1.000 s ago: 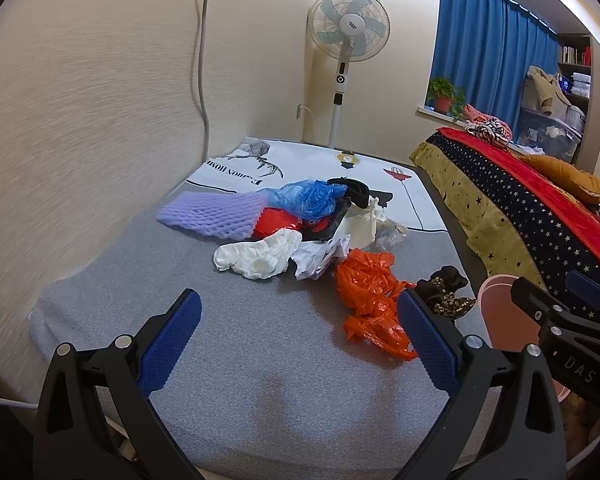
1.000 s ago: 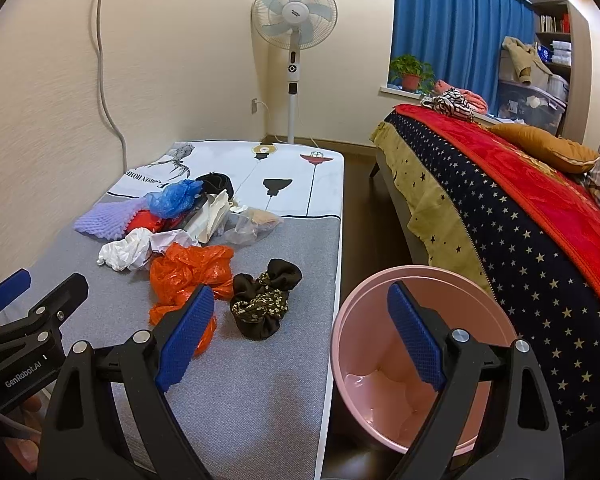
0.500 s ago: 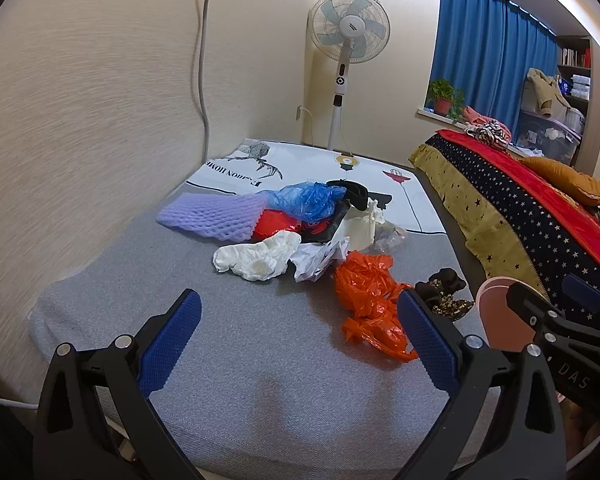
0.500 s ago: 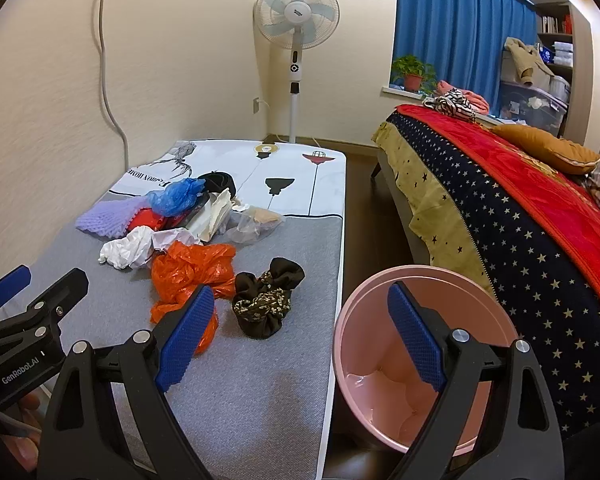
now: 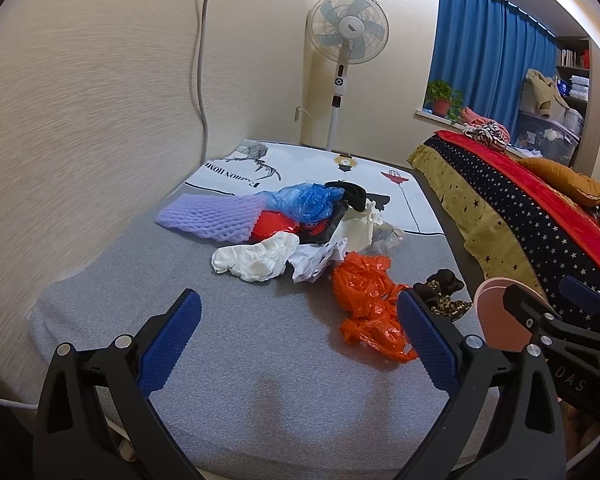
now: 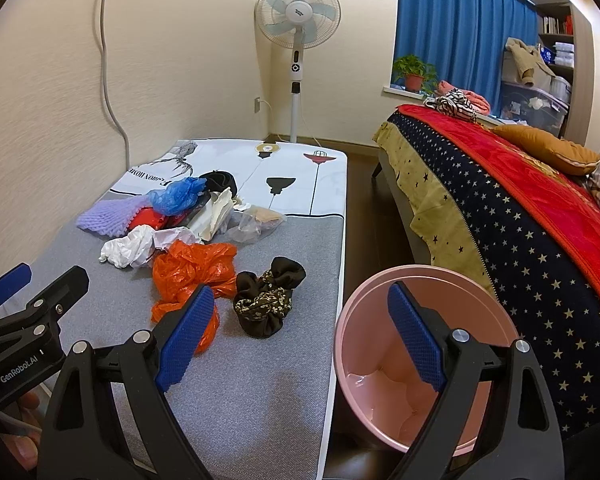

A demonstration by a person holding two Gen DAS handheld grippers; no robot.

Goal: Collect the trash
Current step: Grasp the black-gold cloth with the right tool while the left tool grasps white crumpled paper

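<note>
A heap of trash lies on the grey mattress (image 5: 240, 360): an orange plastic bag (image 5: 370, 300) (image 6: 192, 268), a black patterned cloth bundle (image 6: 268, 296) (image 5: 440, 292), white crumpled bags (image 5: 256, 258), a blue bag (image 5: 304, 200), and a purple foam net (image 5: 208, 216). A pink bin (image 6: 364, 304) stands on the floor beside the mattress. My left gripper (image 5: 298, 336) hovers open over bare mattress, short of the heap. My right gripper (image 6: 300, 328) is open too, straddling the mattress edge and the bin, with nothing between its fingers.
A wall runs along the mattress's left side. A bed with a starred blanket (image 6: 520, 216) flanks the narrow floor strip on the right. A standing fan (image 6: 298, 20) and blue curtain (image 6: 456, 28) are at the far end. A printed white sheet (image 6: 300, 176) covers the mattress's far half.
</note>
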